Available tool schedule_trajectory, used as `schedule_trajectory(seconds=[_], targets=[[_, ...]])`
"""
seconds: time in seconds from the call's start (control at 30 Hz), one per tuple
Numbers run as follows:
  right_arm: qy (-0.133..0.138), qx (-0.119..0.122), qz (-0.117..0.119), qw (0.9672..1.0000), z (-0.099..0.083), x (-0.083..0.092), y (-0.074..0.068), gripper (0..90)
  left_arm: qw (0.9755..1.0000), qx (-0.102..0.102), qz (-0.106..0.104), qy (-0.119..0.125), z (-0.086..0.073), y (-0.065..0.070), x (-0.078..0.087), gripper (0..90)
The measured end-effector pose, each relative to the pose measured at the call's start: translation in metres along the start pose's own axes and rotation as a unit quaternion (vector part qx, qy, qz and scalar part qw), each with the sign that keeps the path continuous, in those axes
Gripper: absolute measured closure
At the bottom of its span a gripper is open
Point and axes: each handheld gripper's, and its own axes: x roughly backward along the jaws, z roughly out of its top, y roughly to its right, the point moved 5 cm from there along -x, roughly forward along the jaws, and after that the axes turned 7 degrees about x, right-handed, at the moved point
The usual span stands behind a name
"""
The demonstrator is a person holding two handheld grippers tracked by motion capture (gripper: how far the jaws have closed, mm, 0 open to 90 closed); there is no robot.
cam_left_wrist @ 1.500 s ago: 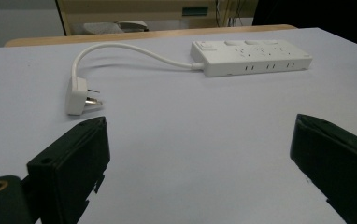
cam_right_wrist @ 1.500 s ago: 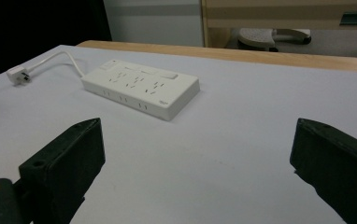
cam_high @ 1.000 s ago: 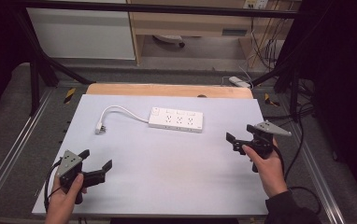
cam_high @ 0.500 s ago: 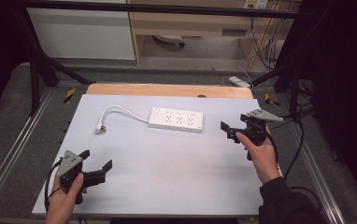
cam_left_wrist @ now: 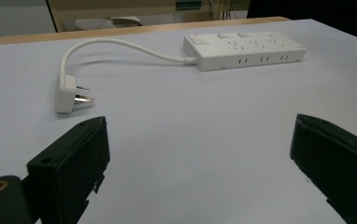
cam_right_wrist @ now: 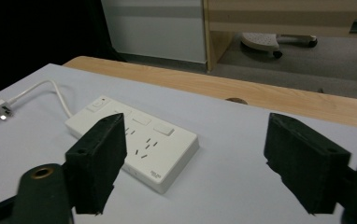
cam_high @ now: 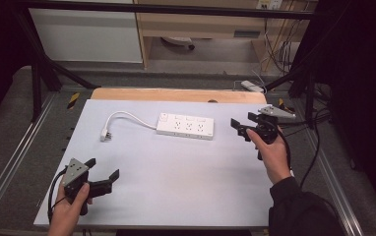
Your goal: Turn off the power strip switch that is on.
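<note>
Right gripper (cam_high: 242,127), jaws partly open, just been closing with nothing between them, sits just right of the power strip (cam_high: 185,126), whose long axis runs left-right; left gripper (cam_high: 102,173) is well apart.

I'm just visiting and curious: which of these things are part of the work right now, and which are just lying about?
Part of the work:
- power strip, nearest the right claw, whose jaws have just been closing with nothing between them
- its plug and cord
- left claw, open, near the table's front edge

Just lying about:
- chair base on the floor behind
- second power strip beyond the table
</note>
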Motion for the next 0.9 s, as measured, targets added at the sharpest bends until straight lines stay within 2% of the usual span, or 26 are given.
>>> schedule_trajectory(seconds=[0.1, 0.3, 0.33, 0.47, 0.7, 0.9], targets=[[0.013, -0.001, 0.002, 0.9999, 0.005, -0.003, 0.000, 33.9, 1.0000, -0.001, 0.000, -0.001, 0.000, 0.000, 0.000, 5.0], [0.025, 0.003, -0.005, 0.9997, 0.013, -0.009, -0.004, 47.6, 1.0000, -0.002, -0.001, -0.001, 0.000, 0.000, 0.000, 5.1], [0.025, 0.003, -0.005, 0.9997, 0.013, -0.009, -0.004, 47.6, 1.0000, -0.002, -0.001, -0.001, 0.000, 0.000, 0.000, 5.0], [0.029, 0.012, -0.017, 0.9994, 0.022, -0.016, -0.003, 56.9, 1.0000, -0.002, -0.002, -0.001, 0.000, 0.001, 0.000, 5.0], [0.039, 0.024, -0.019, 0.9988, 0.030, -0.031, -0.006, 71.8, 1.0000, -0.004, -0.002, -0.002, 0.000, 0.001, 0.000, 5.1], [0.041, 0.032, -0.019, 0.9985, 0.033, -0.044, -0.006, 81.1, 1.0000, -0.005, -0.003, -0.001, 0.000, 0.000, 0.000, 5.1]])
